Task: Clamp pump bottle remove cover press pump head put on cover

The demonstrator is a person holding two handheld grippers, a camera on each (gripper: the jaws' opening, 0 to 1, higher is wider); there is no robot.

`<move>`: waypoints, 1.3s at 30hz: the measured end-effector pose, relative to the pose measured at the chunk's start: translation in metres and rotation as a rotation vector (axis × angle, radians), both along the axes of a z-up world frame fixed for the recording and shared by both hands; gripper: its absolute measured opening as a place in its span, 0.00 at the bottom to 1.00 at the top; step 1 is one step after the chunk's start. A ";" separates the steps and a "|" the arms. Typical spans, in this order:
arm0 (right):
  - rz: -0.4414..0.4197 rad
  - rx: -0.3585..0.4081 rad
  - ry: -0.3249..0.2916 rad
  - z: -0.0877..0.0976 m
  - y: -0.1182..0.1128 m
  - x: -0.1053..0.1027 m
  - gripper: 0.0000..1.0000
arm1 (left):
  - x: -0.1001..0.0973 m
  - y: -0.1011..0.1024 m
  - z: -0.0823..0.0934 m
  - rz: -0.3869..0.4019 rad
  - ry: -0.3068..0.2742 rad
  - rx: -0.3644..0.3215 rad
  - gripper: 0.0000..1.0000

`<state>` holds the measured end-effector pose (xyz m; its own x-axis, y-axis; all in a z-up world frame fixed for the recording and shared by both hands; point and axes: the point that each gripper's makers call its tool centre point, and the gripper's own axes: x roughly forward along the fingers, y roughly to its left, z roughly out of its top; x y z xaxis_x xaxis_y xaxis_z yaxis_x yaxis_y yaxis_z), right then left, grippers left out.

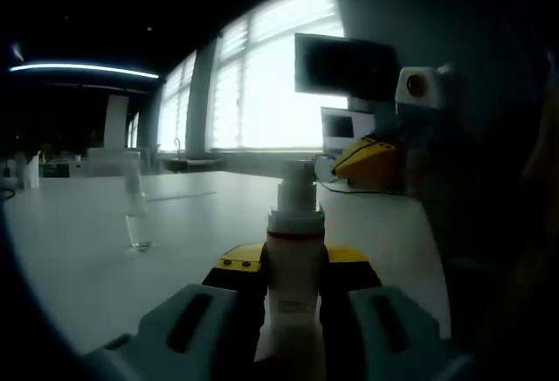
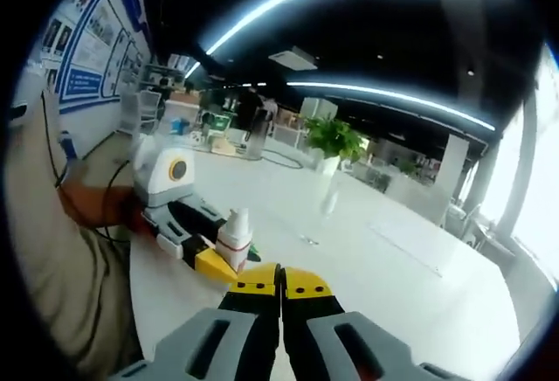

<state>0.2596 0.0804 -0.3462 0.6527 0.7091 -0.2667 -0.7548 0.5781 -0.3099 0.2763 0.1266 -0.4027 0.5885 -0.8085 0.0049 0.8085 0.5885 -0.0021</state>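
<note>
A white pump bottle [image 1: 295, 263] with a red band stands upright between my left gripper's [image 1: 295, 289] jaws, which are shut on its body. Its pump head [image 1: 297, 184] is bare. The clear cover [image 1: 137, 215] stands by itself on the white table [image 1: 79, 259], to the left of the bottle. My right gripper [image 1: 354, 164] hangs just right of the pump head, apart from it. In the right gripper view my right gripper [image 2: 281, 289] is shut on nothing, and beyond it the left gripper [image 2: 196, 245] holds the bottle [image 2: 234, 237]. The cover [image 2: 321, 206] stands farther off.
A dark monitor [image 1: 345, 66] and bright windows [image 1: 262, 84] lie behind the table. A person's arm [image 2: 70, 250] fills the left of the right gripper view. A green plant [image 2: 336, 141] stands at the table's far end. The white table [image 2: 384, 267] stretches to the right.
</note>
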 end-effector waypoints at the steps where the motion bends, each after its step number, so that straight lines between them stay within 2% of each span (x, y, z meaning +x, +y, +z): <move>1: 0.010 -0.002 0.004 0.003 0.002 0.000 0.00 | 0.000 0.000 0.000 0.000 0.000 0.000 0.14; 9: 0.050 -0.076 0.030 0.012 0.010 -0.002 0.00 | 0.000 0.000 0.000 0.000 -0.001 0.000 0.14; 11: 0.067 -0.116 0.016 0.013 0.012 -0.003 0.00 | 0.000 0.000 0.000 0.001 0.000 0.000 0.14; 15: 0.091 -0.127 0.046 0.015 0.017 -0.002 0.00 | 0.000 0.001 0.000 0.001 0.000 0.000 0.14; 29: 0.141 -0.184 0.063 0.031 0.025 0.002 0.00 | 0.001 0.001 0.000 -0.001 0.002 -0.002 0.14; 37: 0.183 -0.281 0.082 0.037 0.029 0.003 0.00 | 0.001 0.001 0.000 -0.001 0.002 -0.002 0.14; 39: 0.201 -0.328 0.078 0.037 0.030 0.003 0.00 | 0.000 0.001 0.000 -0.001 0.001 -0.001 0.14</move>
<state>0.2622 0.1109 -0.3090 0.4781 0.6900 -0.5435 -0.8715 0.2957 -0.3912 0.2767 0.1279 -0.4024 0.5880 -0.8088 0.0052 0.8089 0.5880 -0.0042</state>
